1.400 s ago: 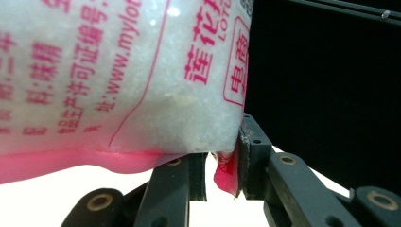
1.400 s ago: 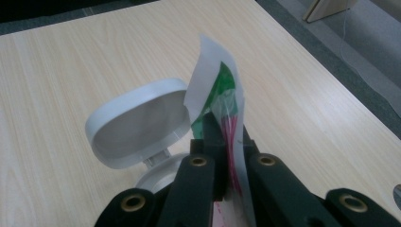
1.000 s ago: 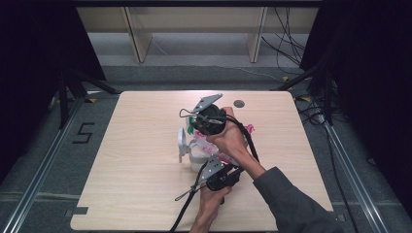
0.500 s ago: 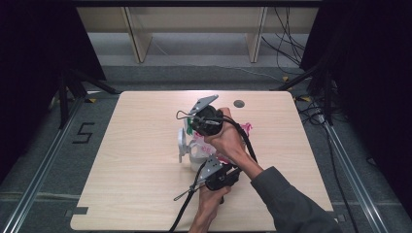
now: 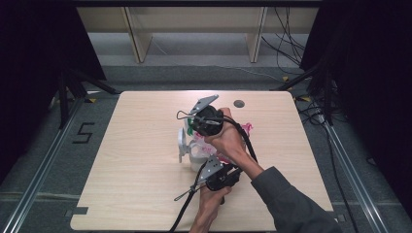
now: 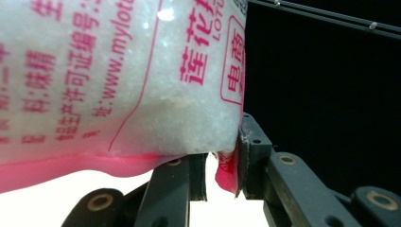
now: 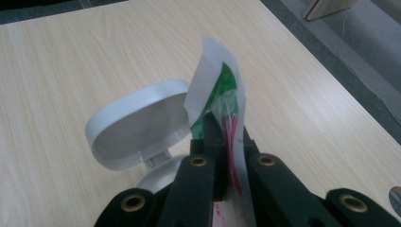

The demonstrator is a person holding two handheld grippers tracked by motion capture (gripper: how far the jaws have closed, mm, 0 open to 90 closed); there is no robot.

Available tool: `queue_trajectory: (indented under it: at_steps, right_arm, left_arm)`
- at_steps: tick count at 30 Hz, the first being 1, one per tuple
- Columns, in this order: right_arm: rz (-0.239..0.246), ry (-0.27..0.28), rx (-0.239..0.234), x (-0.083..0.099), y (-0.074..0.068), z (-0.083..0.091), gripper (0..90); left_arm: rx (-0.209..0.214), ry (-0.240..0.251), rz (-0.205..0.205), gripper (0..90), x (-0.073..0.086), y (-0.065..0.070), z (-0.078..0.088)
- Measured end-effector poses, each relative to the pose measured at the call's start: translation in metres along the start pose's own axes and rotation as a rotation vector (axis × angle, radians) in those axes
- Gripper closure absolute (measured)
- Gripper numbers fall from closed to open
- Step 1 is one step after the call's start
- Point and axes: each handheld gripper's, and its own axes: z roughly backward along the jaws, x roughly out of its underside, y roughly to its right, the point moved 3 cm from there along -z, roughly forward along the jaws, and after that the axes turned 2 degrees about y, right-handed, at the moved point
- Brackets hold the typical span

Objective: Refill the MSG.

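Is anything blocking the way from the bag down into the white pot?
Nothing visible does. The pot's lid stands flipped open to one side, and both grippers pinch the bag above the pot.

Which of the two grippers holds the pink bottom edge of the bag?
The left gripper: its fingers pinch the bag's pink seam. The right gripper clamps the green-printed top instead.
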Motion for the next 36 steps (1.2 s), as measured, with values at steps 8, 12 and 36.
queue_trajectory:
  at_steps: [8,12,36]
  right_arm:
    - [-0.004,0.009,-0.015,-0.0007,0.0002,-0.0007,90.0]
    - [0.027,-0.012,-0.001,0.0008,0.0009,-0.0029,90.0]
    - [0.005,0.009,-0.014,-0.0022,-0.0004,-0.0044,90.0]
  left_arm:
    - [0.031,0.026,0.010,75.8,-0.0005,-0.0009,-0.0008]
    - [0.008,0.005,0.021,75.8,0.0009,-0.0005,-0.0004]
    - [0.031,0.035,0.027,75.9,-0.0018,-0.0013,0.0004]
